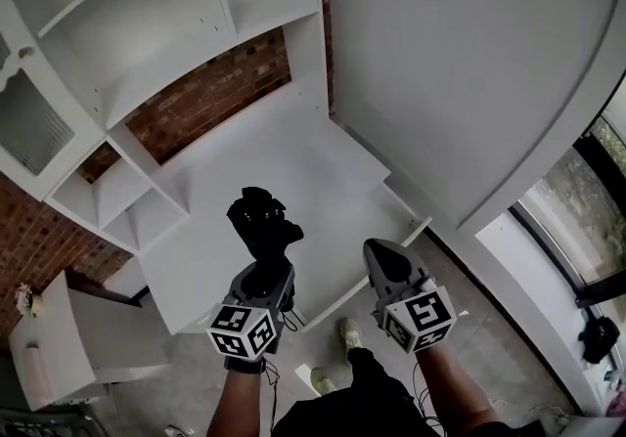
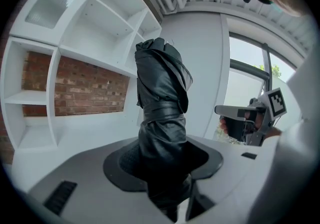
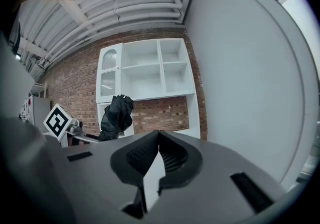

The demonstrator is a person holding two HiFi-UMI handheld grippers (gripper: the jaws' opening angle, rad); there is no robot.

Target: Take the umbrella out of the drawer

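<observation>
A folded black umbrella (image 1: 262, 218) stands upright in my left gripper (image 1: 266, 264), above the white desk (image 1: 284, 147). In the left gripper view the jaws are shut on the lower part of the umbrella (image 2: 162, 92), and its strapped bundle rises above them. My right gripper (image 1: 380, 247) hovers to the right of it, apart from the umbrella, its jaws shut with nothing between them. The right gripper view shows the pads meeting at their tips (image 3: 159, 135), with the umbrella (image 3: 116, 115) off to the left. An open white drawer (image 1: 403, 213) sticks out at the desk's right end.
A white shelf unit (image 1: 147, 34) stands against a brick wall (image 1: 210, 98) behind the desk. A large white panel (image 1: 469, 64) rises on the right, with a window (image 1: 577, 200) beyond it. A low white cabinet (image 1: 78, 337) sits at the lower left.
</observation>
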